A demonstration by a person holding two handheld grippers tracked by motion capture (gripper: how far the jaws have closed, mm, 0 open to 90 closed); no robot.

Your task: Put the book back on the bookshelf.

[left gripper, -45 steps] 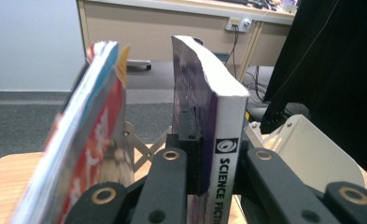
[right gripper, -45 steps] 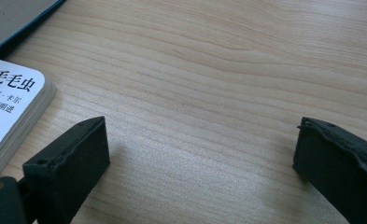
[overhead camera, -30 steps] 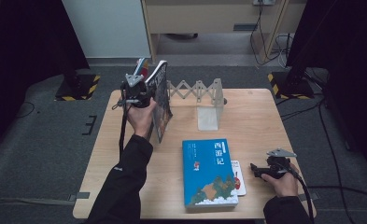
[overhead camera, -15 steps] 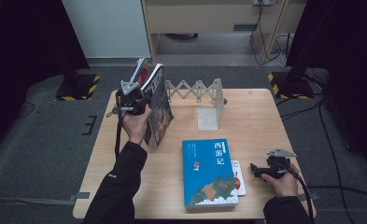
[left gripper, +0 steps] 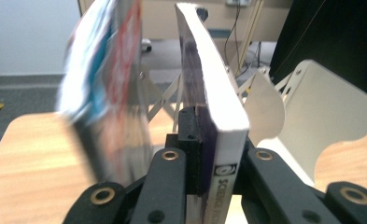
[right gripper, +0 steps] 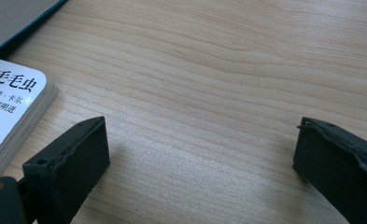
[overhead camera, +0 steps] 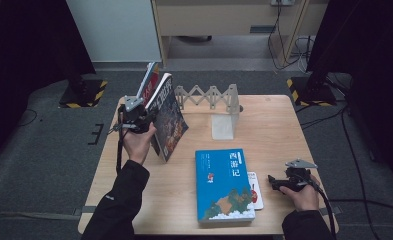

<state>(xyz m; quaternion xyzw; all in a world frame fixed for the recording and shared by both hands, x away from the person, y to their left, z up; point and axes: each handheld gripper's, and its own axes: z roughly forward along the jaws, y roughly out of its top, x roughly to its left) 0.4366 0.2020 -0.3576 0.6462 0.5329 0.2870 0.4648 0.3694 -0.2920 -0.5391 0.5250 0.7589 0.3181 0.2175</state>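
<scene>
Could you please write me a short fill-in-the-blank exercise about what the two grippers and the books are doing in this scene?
1. The left gripper is shut on a ____ held upright above the table.
2. The right gripper rests near the table's right edge with its jaws ____.
3. The blue book lies ____ on the table.
4. A small white book pokes out from ____ the blue book.

Missing words: book; open; flat; under

Black sleeves; black grippers, grey three-cornered top plates, brass-ringed screw holes, black trailing cables
</scene>
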